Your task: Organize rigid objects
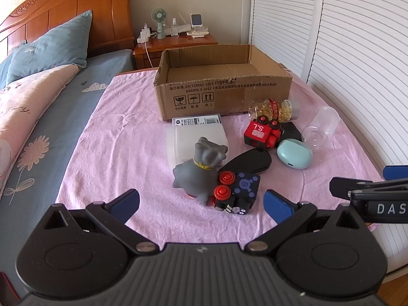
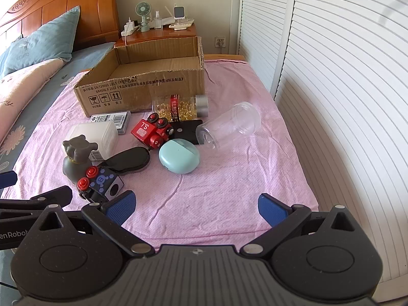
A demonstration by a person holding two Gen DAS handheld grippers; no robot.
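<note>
An open cardboard box (image 1: 224,84) (image 2: 142,86) stands at the far side of the pink cloth (image 1: 127,148). In front of it lie a grey cat figure (image 1: 199,168) (image 2: 76,158), a black-and-blue toy train (image 1: 237,193) (image 2: 100,181), a red toy train (image 1: 262,134) (image 2: 151,132), a mint earbud case (image 1: 294,153) (image 2: 178,159), a clear cup (image 1: 321,127) (image 2: 229,125) on its side, a capsule bottle (image 1: 272,108) (image 2: 178,107), a white box (image 1: 193,140) (image 2: 94,135) and a black oval case (image 1: 248,163) (image 2: 130,162). My left gripper (image 1: 201,204) is open and empty just short of the black toy train. My right gripper (image 2: 196,207) is open and empty over bare cloth.
A bed with a blue pillow (image 1: 48,48) and pink quilt (image 1: 23,102) lies to the left. A wooden nightstand (image 1: 176,43) with a fan and chargers stands behind the box. White louvred doors (image 2: 331,76) run along the right. My right gripper's finger (image 1: 367,191) shows at the left wrist view's right edge.
</note>
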